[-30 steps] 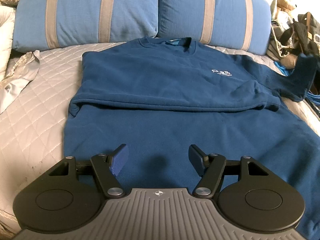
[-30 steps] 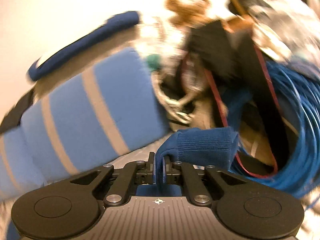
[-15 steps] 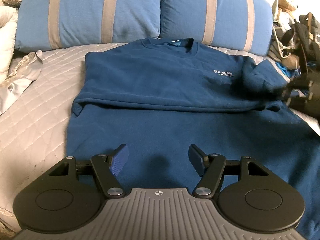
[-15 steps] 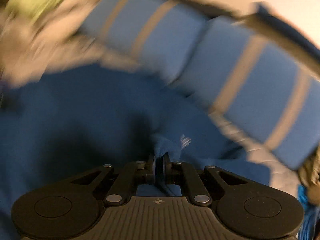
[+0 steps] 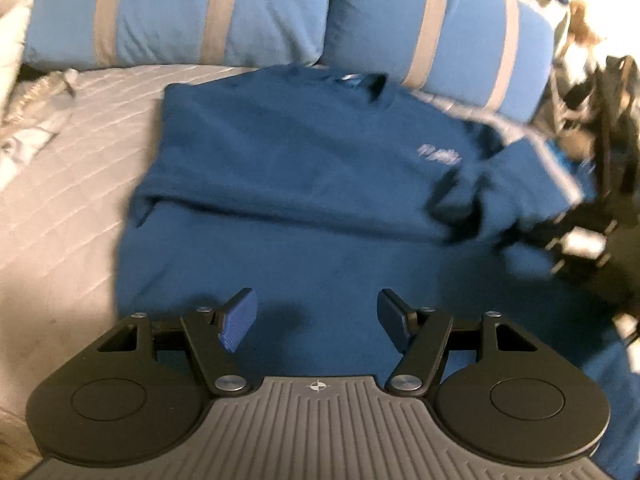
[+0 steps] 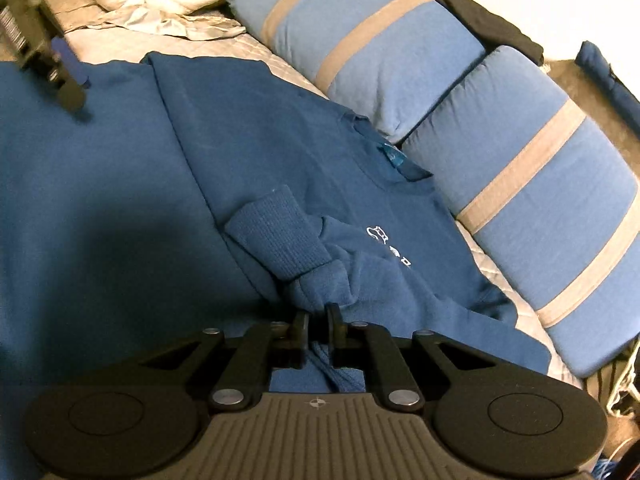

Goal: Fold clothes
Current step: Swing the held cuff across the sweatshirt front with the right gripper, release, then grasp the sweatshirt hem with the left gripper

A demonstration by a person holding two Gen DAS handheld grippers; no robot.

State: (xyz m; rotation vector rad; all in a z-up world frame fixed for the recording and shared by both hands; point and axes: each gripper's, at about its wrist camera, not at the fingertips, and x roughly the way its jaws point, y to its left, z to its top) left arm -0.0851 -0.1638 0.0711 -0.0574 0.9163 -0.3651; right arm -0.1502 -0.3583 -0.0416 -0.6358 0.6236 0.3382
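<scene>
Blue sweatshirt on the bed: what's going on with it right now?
The sweatshirt lies flat on the quilted bed, one sleeve already folded across it. The right gripper is shut on the other sleeve, its ribbed cuff laid across the chest. The left gripper hovers open over the hem, holding nothing.

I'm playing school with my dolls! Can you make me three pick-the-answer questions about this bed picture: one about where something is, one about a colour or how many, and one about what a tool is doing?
1. Where does the sweater lie?
A. on the bed
B. on a chair
C. on the floor

2. How many striped pillows stand behind it?
A. one
B. two
C. four

3. What is the right tool doing?
A. hanging open
B. pinching a pillow
C. pinching the sleeve

Answers:
1 A, it is spread on the quilt.
2 B, one pillow beside another pillow.
3 C, blue cloth sits between its closed fingers; the left tool is open.
</scene>
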